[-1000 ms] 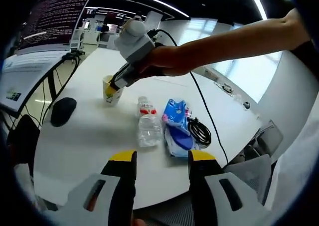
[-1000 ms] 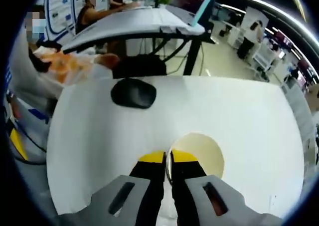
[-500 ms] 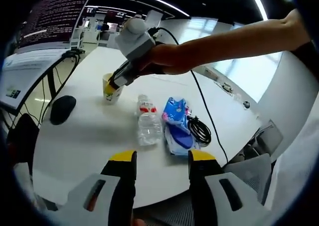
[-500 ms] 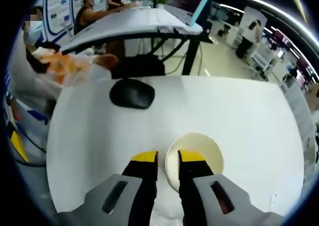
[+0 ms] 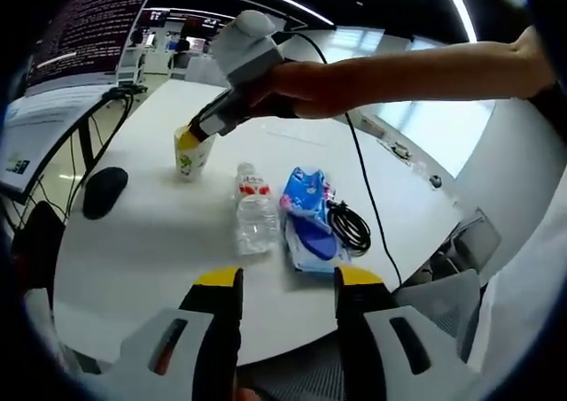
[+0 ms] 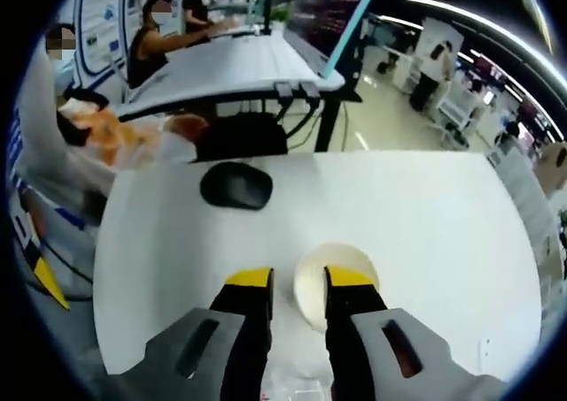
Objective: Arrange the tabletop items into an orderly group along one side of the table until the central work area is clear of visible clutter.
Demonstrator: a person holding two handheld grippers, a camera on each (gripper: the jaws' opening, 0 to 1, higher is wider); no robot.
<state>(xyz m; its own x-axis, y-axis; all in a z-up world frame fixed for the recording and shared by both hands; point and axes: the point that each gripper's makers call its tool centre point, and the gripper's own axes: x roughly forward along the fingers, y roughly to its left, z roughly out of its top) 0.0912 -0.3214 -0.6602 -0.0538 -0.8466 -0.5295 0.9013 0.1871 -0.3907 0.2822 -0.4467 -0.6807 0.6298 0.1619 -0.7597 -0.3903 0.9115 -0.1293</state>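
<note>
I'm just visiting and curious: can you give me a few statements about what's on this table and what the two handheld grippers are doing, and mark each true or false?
1. The right gripper has its jaws spread at the paper cup's rim. True.
2. The water bottle stands upright. False: it lies on its side on the white table.
3. A black mouse sits beyond the cup in the right gripper view. True.
4. The left gripper holds the blue packet. False: its jaws are open and empty.
5. The black cable is coiled inside the cup. False: it lies beside the blue packet.
</note>
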